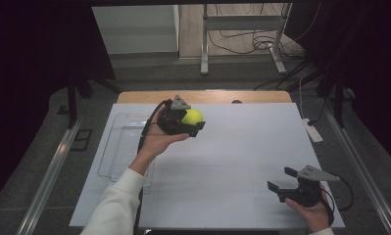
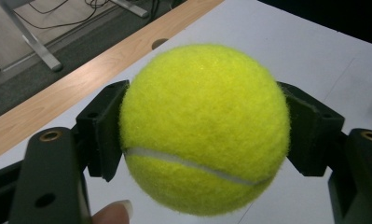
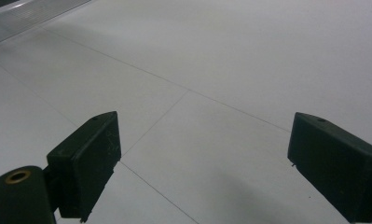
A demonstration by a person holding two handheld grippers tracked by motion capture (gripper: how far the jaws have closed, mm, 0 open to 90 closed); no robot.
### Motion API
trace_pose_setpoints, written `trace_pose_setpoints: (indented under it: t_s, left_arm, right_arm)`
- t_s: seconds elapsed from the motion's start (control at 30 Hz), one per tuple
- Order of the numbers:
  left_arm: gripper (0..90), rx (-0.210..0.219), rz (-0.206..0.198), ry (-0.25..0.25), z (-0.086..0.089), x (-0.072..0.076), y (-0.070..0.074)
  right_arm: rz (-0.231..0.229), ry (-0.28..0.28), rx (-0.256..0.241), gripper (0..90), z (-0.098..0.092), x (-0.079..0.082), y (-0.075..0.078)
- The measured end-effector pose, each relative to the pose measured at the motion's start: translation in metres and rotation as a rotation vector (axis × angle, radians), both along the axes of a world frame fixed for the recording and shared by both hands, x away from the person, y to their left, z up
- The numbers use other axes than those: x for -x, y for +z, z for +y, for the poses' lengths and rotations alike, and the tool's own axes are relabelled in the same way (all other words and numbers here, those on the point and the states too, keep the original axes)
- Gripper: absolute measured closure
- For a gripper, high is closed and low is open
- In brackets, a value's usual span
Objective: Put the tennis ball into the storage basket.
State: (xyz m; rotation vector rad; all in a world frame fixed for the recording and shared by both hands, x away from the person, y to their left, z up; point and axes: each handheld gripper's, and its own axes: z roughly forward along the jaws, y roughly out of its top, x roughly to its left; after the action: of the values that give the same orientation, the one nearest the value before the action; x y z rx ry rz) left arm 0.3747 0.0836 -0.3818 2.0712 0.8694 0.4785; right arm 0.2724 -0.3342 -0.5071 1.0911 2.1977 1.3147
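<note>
Tennis ball [image 1: 193, 116], bright yellow-green with a pale seam, sits clamped in the left gripper [image 1: 188, 123], held up over the far left-centre of the worktop [image 1: 242, 147]. Starting at the left edge of the high view, a clear plastic tray [image 1: 115, 147] lies on the white sheet, beneath the person's left forearm in its white sleeve [image 1: 117, 200]. Just right of the tray, the left hand [image 1: 158, 139] grips the gripper's black body, with its grey three-cornered plate on top and its cable trailing back toward the person. In the left gripper view, the two black fingers [image 2: 102, 128] press against opposite sides of the ball [image 2: 204, 128], which bulges out between them; the wooden far edge [image 2: 81, 79] of the worktop runs behind it, and a fingertip shows at the bottom. Farther right, the middle of the white sheet is bare. At the near right corner, the right hand [image 1: 313, 213] holds the right gripper [image 1: 281, 179] low over the sheet. In the right gripper view, its fingers [image 3: 88, 156] stand wide apart with nothing between them, well away from the ball.
</note>
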Motion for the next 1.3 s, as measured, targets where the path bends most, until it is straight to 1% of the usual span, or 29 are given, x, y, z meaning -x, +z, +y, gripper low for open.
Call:
trace_pose_setpoints:
  t_s: [0.73,0.87,1.3]
  left_arm:
    - [26.4,-0.003,-0.007,0.053,0.017,-0.005,0.000]
    - [26.4,0.000,-0.007,0.073,0.021,-0.006,0.000]
    - [26.4,-0.002,-0.016,0.115,0.037,-0.009,0.002]
  right_arm:
    - [-0.001,-0.002,0.001,9.9,0.000,0.000,0.000]
    - [-0.003,-0.001,0.001,9.9,0.000,0.000,0.001]
    - [-0.005,-0.004,-0.002,9.9,0.000,0.001,0.001]
